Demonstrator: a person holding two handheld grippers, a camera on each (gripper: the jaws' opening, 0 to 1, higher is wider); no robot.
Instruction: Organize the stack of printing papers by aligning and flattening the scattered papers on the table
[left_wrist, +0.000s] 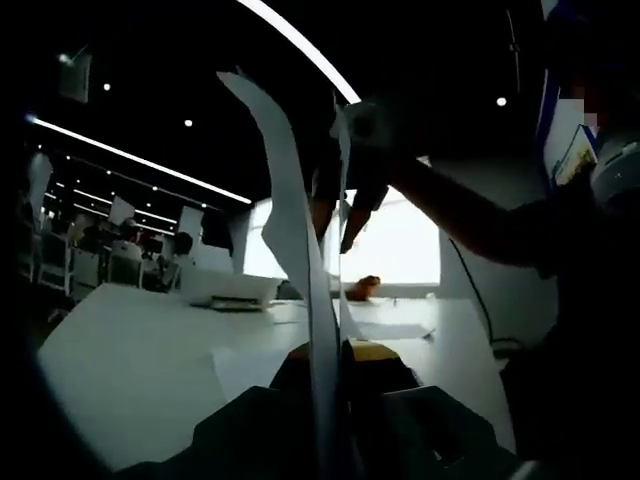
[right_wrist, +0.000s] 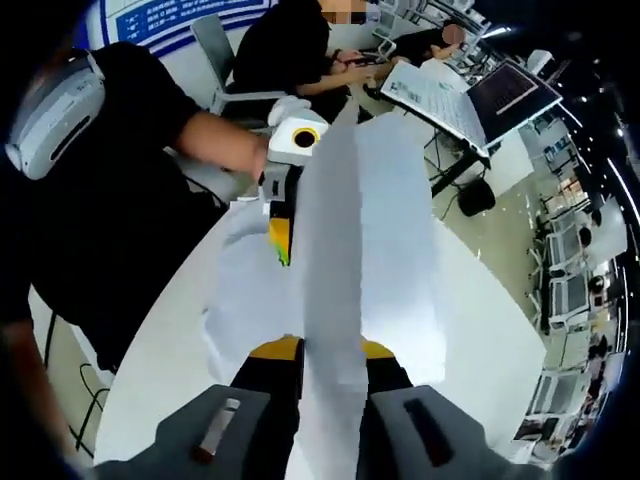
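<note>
We see the left gripper (left_wrist: 335, 420) clamped on a paper sheet (left_wrist: 290, 230) rising up center frame, and the right gripper (right_wrist: 330, 420) clamped on papers (right_wrist: 345, 260) above the white table (right_wrist: 480, 330).

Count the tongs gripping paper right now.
2: left tongs shut on an upright paper sheet; right tongs shut on a paper stack held over the white table. Exact sheet overlap is unclear.

Open silver laptop (right_wrist: 440, 98) with dark screen (right_wrist: 512, 92) on far desk. Grey office chair (right_wrist: 222, 55) behind seated people. Long white ceiling light strips (left_wrist: 140, 158) overhead. Blue-bordered wall poster (right_wrist: 175, 18).
</note>
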